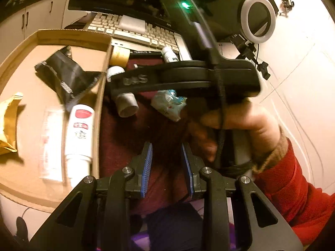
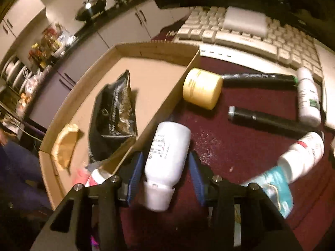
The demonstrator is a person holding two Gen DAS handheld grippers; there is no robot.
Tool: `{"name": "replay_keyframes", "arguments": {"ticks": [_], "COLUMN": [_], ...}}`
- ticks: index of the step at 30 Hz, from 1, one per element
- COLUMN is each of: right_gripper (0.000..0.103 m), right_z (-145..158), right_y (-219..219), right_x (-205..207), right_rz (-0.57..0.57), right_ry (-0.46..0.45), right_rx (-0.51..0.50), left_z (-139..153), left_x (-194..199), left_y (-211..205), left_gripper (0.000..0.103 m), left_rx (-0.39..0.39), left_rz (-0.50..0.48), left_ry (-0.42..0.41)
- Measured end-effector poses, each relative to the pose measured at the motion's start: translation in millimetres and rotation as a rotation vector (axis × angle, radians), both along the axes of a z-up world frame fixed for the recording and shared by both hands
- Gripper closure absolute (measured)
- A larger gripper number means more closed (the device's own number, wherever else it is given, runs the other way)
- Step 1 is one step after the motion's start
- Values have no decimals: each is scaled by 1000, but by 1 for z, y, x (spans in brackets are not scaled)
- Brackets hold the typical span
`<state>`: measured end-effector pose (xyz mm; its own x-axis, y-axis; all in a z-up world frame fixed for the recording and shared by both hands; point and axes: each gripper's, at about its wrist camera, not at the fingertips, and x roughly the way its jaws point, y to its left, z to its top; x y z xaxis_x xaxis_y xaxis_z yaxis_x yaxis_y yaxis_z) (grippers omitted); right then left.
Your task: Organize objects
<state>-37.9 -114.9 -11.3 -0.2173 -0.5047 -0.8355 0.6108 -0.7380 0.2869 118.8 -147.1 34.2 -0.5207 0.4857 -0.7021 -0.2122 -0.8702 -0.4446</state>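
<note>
White bottle [image 2: 167, 150] against cardboard box [image 2: 159, 52]

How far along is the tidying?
Partly done. The cardboard box already holds a black pouch and white tubes. A white bottle sits between the right hand-held gripper jaws, pads apart. Left on the cloth: yellow jar, two black pens, other bottles.
</note>
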Motion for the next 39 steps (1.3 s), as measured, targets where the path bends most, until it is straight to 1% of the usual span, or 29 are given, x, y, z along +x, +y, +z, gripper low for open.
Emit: {"name": "replay_keyframes", "arguments": {"ticks": [1, 2, 3, 5, 6, 8, 10, 11, 12, 13, 15, 16, 18, 20, 23, 26, 27, 28, 29, 31, 32, 33, 34, 35, 39], "right_gripper": [67, 69, 69, 69, 69, 69, 69, 69, 69, 69, 69, 69, 69, 69, 69, 69, 69, 69, 69, 69, 69, 69, 69, 69, 69], "right_z": [0, 0, 4, 18, 28, 41, 53, 57, 59, 60, 60, 60, 58, 55, 52, 52, 52, 51, 50, 48, 47, 47, 47, 46, 46], "right_y": [-1, 2, 8, 29, 49, 79, 114, 128, 143, 157, 182, 188, 202, 208, 210, 209, 209, 207, 207, 207, 206, 206, 205, 205, 205], "right_x": [-1, -2, -1, 5, 10, 16, 23, 26, 29, 32, 38, 39, 44, 44, 46, 46, 46, 46, 46, 46, 46, 46, 47, 47, 47], "right_rz": [-4, -19, -30, -50, -78, -118, -180, -207, -236, -264, -307, -319, -344, -355, -357, -350, -348, -348, -349, -352, -352, -354, -354, -355, -366], "right_ry": [8, 7, 12, 55, 77, 88, 117, 128, 133, 133, 132, 131, 122, 114, 105, 100, 99, 99, 99, 93, 91, 90, 89, 89, 91], "right_rx": [11, 4, -14, -58, -93, -145, -169, -175, -183, -193, -210, -216, -234, -246, -263, -273, -275, -277, -279, -284, -286, -289, -291, -292, -293], "left_z": [0, 1, 2, 4, 4, 6, 6, 5, 4, 2, 0, -1, -2, -6, -14, -28, -27, -29, -30, -32, -33, -34, -34, -36, -38], "left_x": [1, 1, 0, -4, -9, -18, -31, -37, -44, -51, -64, -71, -84, -97, -115, -124, -121, -119, -117, -113, -111, -109, -107, -106, -100], "left_y": [1, 3, 6, 10, 14, 23, 37, 45, 53, 59, 72, 78, 86, 91, 90, 89, 89, 91, 93, 94, 94, 93, 92, 92, 87], "left_gripper": [76, 76, 76, 76, 76, 75, 65, 46, 31, 31, 31, 31, 31, 31, 31, 30, 29, 28, 28, 28, 29, 40, 49, 52, 53], "left_rx": [-2, -5, -8, -16, -25, -39, -80, -110, -141, -164, -219, -245, -276, -324, -363, -387, -398, -408, -413, -395, -383, -374, -376, -378, -340], "left_rz": [-4, -8, -14, -21, -28, -45, -76, -89, -108, -126, -161, -177, -199, -181, -144, -158, -161, -173, -180, -190, -186, -182, -173, -168, -148], "left_ry": [0, 0, 1, 0, -4, -16, -15, -13, -9, 1, 12, 14, 27, 27, 24, -36, -6, -9, -2, 3, 8, 11, 18, 20, 15]}}
